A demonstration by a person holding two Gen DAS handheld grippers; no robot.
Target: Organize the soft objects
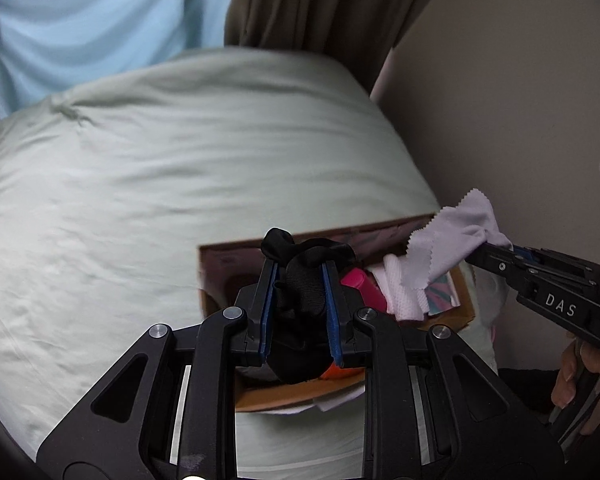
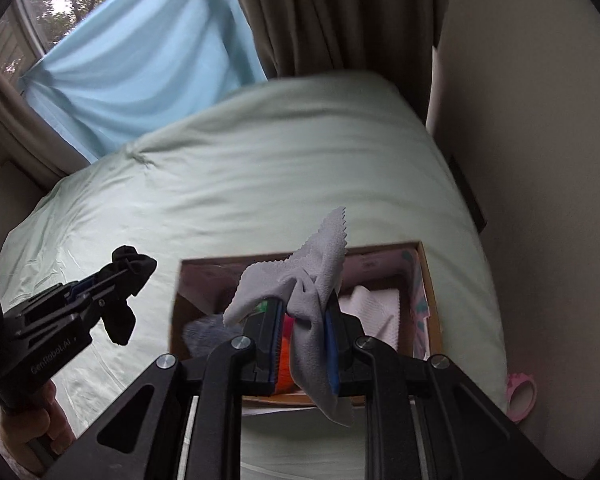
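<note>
We are looking at a bed [image 2: 260, 184] covered in a pale green sheet. A cardboard box [image 2: 430, 280] is sitting directly on it near the wall-side edge, with a sheet of white paper [image 1: 332, 403] poking out beneath its near edge.

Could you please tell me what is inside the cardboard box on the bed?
Inside the cardboard box I can see white fabric, a pink item, something orange and a greyish piece. The grippers and their held cloths cover the box's middle.

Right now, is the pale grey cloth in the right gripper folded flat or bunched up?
Bunched up. The pale grey cloth is pinched mid-length in the right gripper, its zigzag-edged ends flaring loose above and hanging below the fingers.
</note>
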